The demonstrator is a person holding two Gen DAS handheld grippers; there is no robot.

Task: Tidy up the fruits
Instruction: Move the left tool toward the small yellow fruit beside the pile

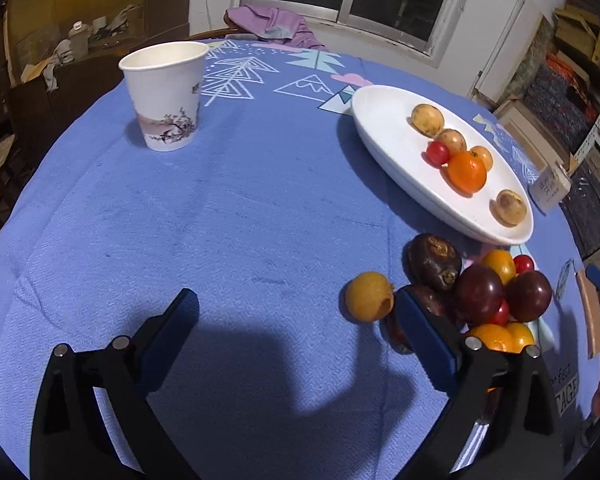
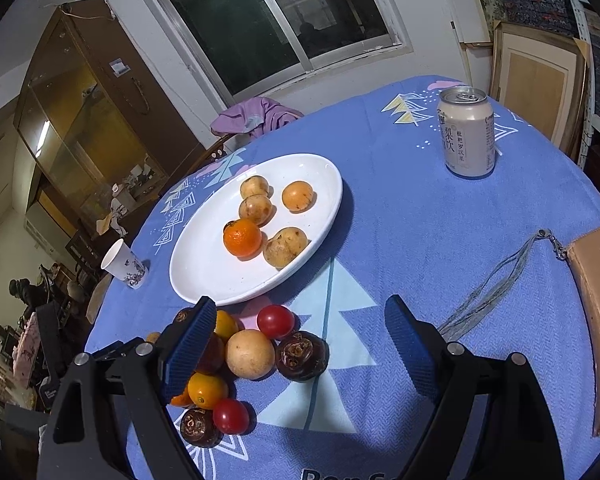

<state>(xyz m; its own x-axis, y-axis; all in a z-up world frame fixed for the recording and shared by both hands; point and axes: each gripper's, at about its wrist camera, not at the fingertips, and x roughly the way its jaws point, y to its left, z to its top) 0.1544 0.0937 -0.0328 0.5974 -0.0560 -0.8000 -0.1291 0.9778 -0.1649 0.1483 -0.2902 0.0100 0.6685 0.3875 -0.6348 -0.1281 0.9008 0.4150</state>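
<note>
Left gripper (image 1: 296,312): I see its blue-padded fingers spread wide over bare blue cloth, nothing between them; my right-hand pad sits just beside a small yellow-orange fruit (image 1: 369,297) and in front of the heap.
Right gripper (image 2: 300,320): fingers spread wide too, gripping nothing; in its own view the pale round fruit (image 2: 250,354), a cherry tomato (image 2: 275,321) and a dark ridged fruit (image 2: 301,355) lie in the gap below, untouched as far as I can tell.
Loose fruit heap (image 1: 480,292): near me on the tablecloth (image 1: 220,220), just this side of the plate's near rim; dark purple-brown fruits, yellow ones and red tomatoes bunched together and touching.
Plate (image 2: 204,264): white oval, beyond the heap, resting on the cloth.
Fruit on plate: one mandarin (image 2: 242,237) near the middle, with four tan-yellow fruits (image 2: 285,247) around it; the left view also shows a red tomato (image 1: 437,153) touching the mandarin.
Pouch (image 2: 596,312): tan, at the right edge, its grey cord trailing toward my right gripper.
Paper cup (image 1: 164,96): upright, far left, well apart from the fruit.
Drink can (image 2: 466,132): upright, far right.
Purple garment (image 2: 256,116): draped beyond the table's far edge, under the window.
</note>
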